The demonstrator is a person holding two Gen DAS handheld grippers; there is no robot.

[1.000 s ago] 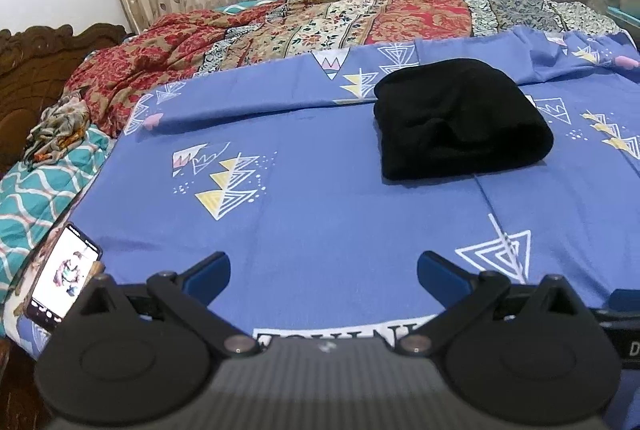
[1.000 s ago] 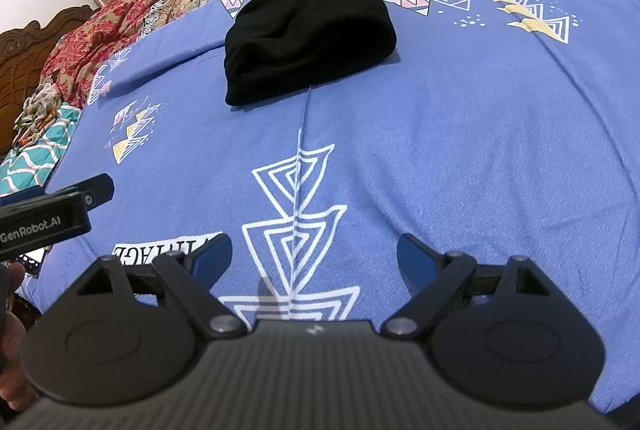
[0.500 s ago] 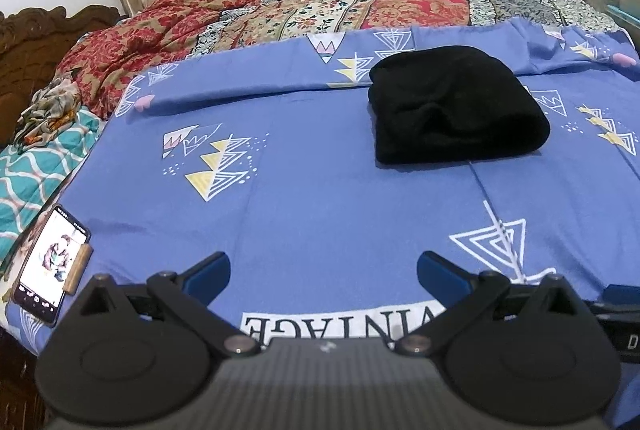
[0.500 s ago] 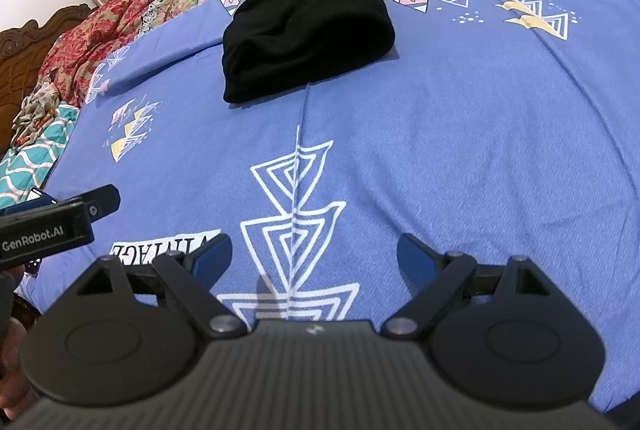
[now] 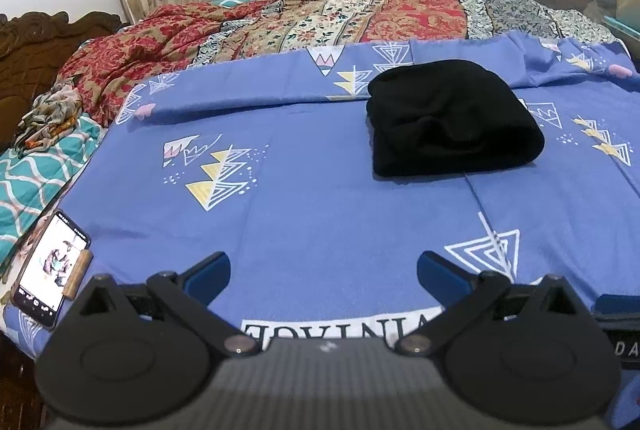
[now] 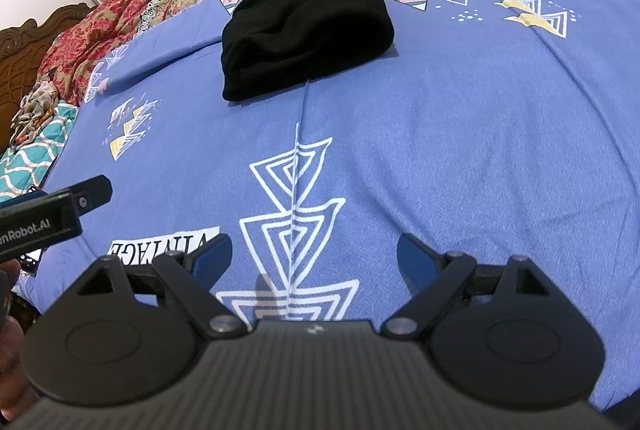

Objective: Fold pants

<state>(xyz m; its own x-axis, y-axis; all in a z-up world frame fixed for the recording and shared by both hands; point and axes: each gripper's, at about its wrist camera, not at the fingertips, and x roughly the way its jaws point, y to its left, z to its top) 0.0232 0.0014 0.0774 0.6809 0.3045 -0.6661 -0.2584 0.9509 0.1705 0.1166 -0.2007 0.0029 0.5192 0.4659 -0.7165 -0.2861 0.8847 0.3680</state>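
The pants [image 5: 452, 118] are shown as a compact black bundle lying on the blue bed sheet [image 5: 312, 214], well ahead of both sets of jaws and apart from them. The left gripper [image 5: 322, 272] is held over the near edge of the bed with its jaws spread wide and nothing between them; the bundle is seen ahead and to the right of these jaws. The right gripper [image 6: 314, 254] is likewise wide open and empty, with the bundle ahead and slightly to the left of its jaws and the printed seam of the sheet running from between the jaws toward the bundle. A phone [image 5: 50, 268] is seen at the bed edge, to the left of the left jaws, and a patterned quilt [image 5: 320, 18] is bunched beyond the bundle. The folding is judged to be essentially finished, since the garment already lies doubled over with a rounded fold facing the jaws. If any step remains, it is probably a final tidying: the jaws would best be kept clear of the sheet, brought to the bundle from both sides together, and closed only on loose edges, so that the layers are not dragged open and the sheet beneath is not pinched.
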